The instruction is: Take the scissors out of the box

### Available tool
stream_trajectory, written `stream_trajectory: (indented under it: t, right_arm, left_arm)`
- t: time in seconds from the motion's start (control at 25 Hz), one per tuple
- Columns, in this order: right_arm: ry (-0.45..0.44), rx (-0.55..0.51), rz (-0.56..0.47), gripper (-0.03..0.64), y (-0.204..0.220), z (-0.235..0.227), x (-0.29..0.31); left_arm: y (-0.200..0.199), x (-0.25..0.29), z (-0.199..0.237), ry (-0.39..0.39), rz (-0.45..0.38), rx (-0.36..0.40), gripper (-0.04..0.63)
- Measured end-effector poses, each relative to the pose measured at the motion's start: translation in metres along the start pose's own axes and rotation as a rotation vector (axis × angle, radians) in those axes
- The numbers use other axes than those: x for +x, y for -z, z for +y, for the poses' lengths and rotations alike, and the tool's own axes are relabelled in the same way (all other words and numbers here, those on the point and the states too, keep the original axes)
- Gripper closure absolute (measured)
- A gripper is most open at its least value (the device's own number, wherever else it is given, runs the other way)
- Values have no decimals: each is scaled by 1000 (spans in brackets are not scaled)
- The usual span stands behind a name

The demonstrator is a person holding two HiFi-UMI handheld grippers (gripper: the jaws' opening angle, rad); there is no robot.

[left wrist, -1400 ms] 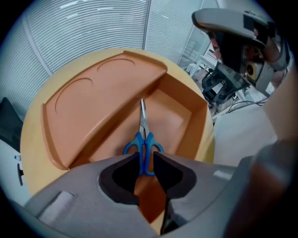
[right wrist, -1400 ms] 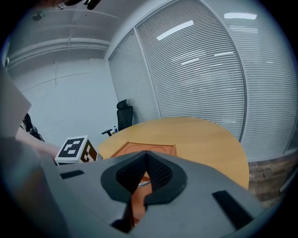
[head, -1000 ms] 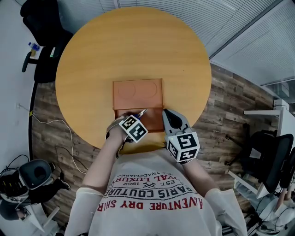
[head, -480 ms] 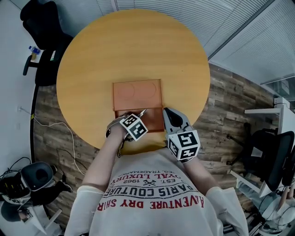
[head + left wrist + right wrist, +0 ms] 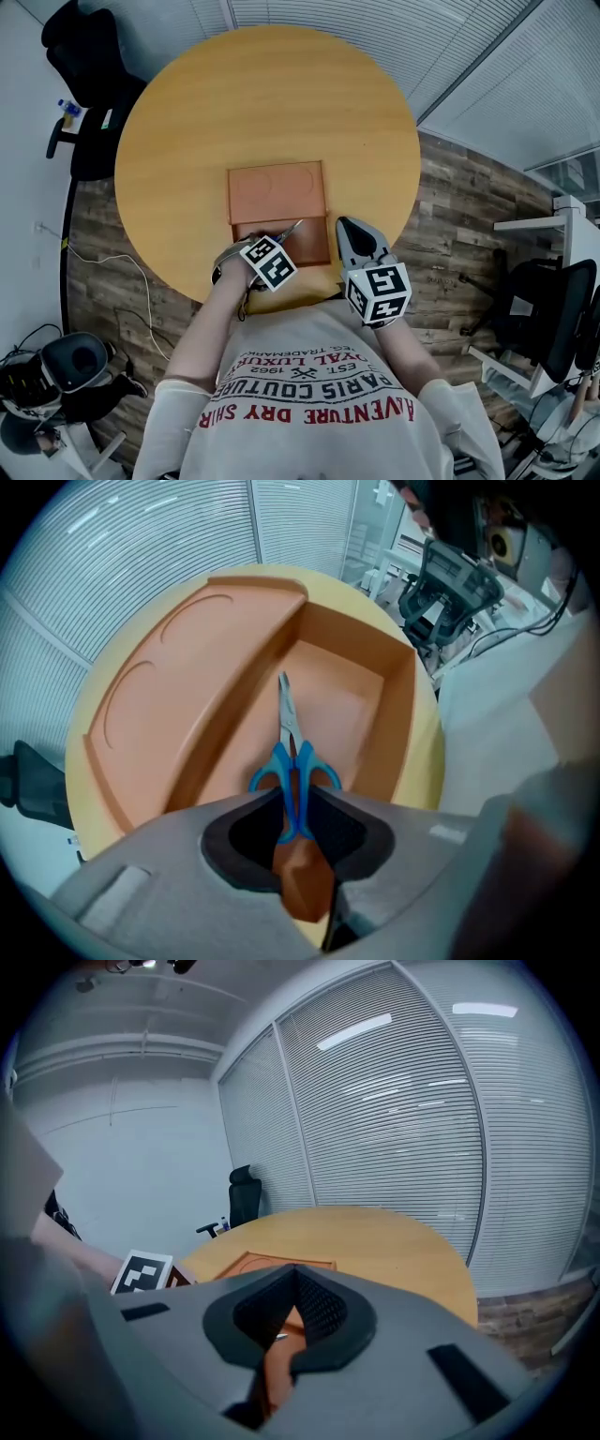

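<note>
Left gripper (image 5: pixel 295 797) points straight down over the box's (image 5: pixel 277 192) near edge, its jaws just closing onto the scissors (image 5: pixel 292 761). Right gripper (image 5: pixel 296 1271), jaws together, hangs tilted downward beside the box's right corner.

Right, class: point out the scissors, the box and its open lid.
scissors (image 5: pixel 292 759): left gripper view, where the blue handles meet the blades.
box (image 5: pixel 398 714): left gripper view, on its right-hand wall.
lid (image 5: pixel 178 682): left gripper view, on its flat inner face.
</note>
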State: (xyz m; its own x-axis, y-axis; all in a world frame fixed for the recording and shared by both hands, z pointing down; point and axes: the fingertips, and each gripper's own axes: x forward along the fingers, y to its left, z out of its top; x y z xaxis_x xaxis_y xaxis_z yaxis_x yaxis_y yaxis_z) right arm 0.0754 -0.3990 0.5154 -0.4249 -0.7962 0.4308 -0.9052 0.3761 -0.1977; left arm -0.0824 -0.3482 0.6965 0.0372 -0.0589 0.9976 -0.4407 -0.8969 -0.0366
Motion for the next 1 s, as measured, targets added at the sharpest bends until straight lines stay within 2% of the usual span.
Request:
stream_trajectory:
  t: [0.16, 0.4, 0.8, 1.0]
  right_arm:
    - [24, 8, -6, 609, 1, -2, -6]
    - [25, -4, -23, 609, -3, 1, -12]
    - [19, -18, -47, 609, -13, 5, -17]
    - [10, -30, -49, 609, -16, 9, -14]
  left_arm:
    - [1, -13, -2, 12, -17, -10, 506]
    - [4, -32, -11, 11, -46, 21, 506]
    - [5, -79, -12, -22, -193, -21, 508]
    - [3, -106, -1, -74, -284, -71, 508]
